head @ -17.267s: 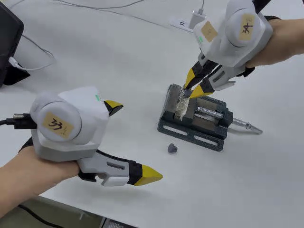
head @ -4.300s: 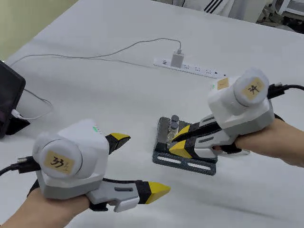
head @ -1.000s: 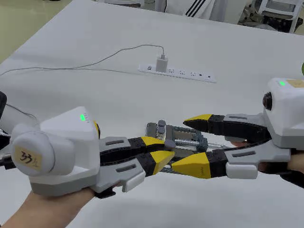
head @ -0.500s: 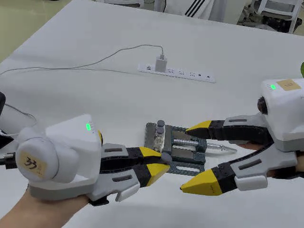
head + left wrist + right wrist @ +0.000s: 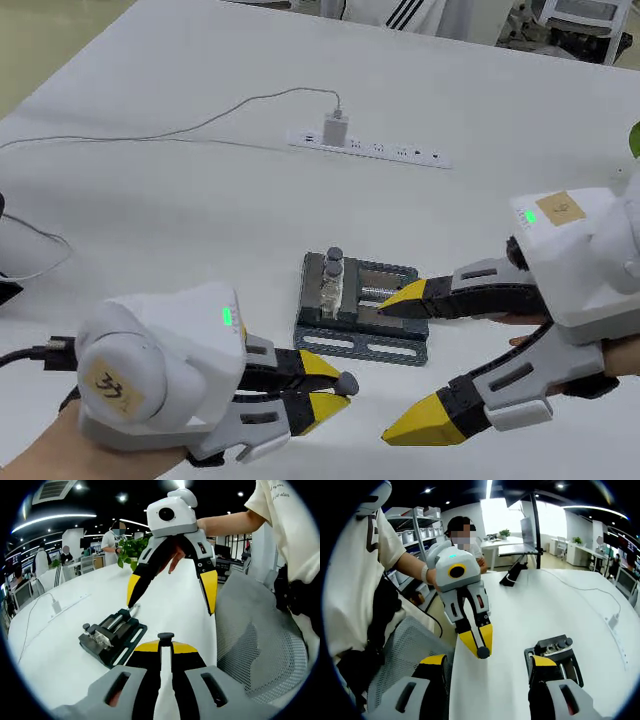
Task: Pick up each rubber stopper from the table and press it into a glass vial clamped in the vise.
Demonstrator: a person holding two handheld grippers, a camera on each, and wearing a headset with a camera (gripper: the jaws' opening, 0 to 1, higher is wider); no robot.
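Rubber, so likely soft, light and grippy, the grey stopper (image 5: pixel 347 383) sits pinched by its sides in the left gripper (image 5: pixel 335 393), while the right gripper (image 5: pixel 395 370) gapes wide, empty, right of the vise (image 5: pixel 360 341).

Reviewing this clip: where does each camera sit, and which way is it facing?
Head view: on the headset, looking down at the vise; left hand-held gripper, right hand-held gripper and left arm show.
Left gripper view: on the left hand-held gripper, facing the open right one past its own jaws, shut on a stopper; right arm and shirt show.
Right gripper view: on the right hand-held gripper, facing the left one; shirt and left arm show.
Shared: the gripper views face each other; both show the vise.
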